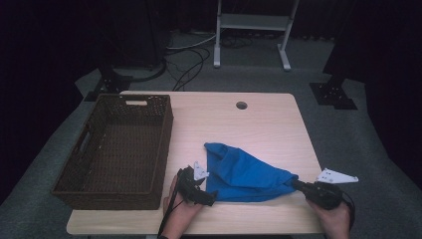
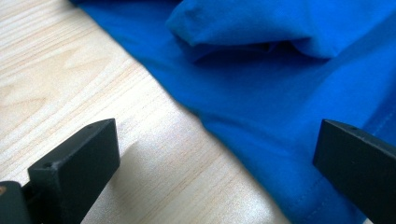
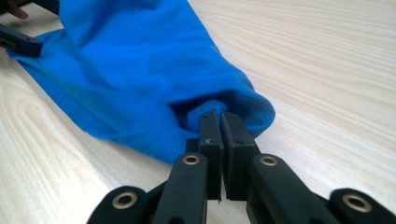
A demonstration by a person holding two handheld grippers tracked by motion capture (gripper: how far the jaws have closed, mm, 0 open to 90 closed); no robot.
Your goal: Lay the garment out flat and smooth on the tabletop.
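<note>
here we see the blue cloth [image 1: 244, 172] bunched on the table [image 1: 259, 119] near its front edge. our right gripper [image 3: 219, 116] pinches its corner tight; our left gripper [image 2: 215, 154] is spread wide over its hem, beside the basket [image 1: 117, 149].
</note>
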